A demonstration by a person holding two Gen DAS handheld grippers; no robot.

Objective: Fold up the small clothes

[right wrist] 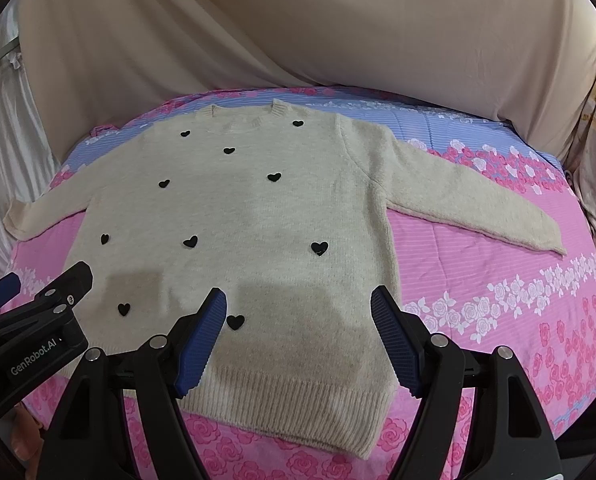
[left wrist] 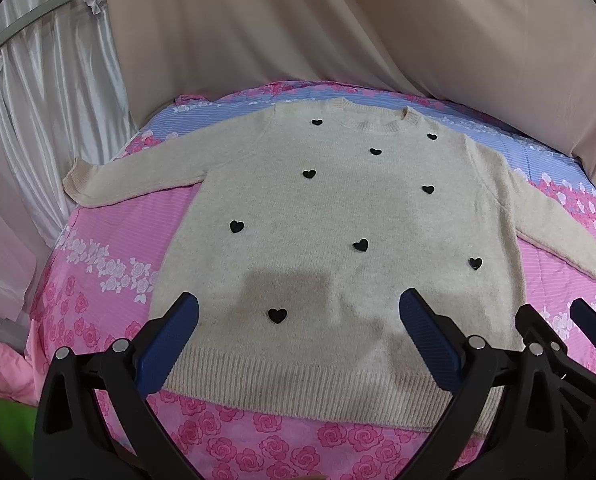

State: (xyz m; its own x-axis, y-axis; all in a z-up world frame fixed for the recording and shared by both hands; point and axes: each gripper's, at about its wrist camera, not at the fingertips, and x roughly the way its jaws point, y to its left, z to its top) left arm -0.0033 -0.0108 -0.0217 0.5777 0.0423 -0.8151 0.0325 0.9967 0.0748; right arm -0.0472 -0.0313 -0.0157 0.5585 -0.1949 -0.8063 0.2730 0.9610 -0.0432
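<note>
Left wrist: sweater [left wrist: 338,216] lies flat, collar pointing away.

a fuzzy, matt cream knit sweater [left wrist: 338,216] is seen ahead of the jaws, its hem ribbed and its front dotted with black hearts. under it a smooth printed cotton-like bedsheet [right wrist: 478,264] is spread. the left gripper [left wrist: 300,314] and right gripper [right wrist: 300,308] are built of matt black plastic, with ribbed blue rubbery pads [left wrist: 170,344] and shiny metal screws. a glossy satin curtain [left wrist: 38,120] hangs far left of the jaws.
</note>
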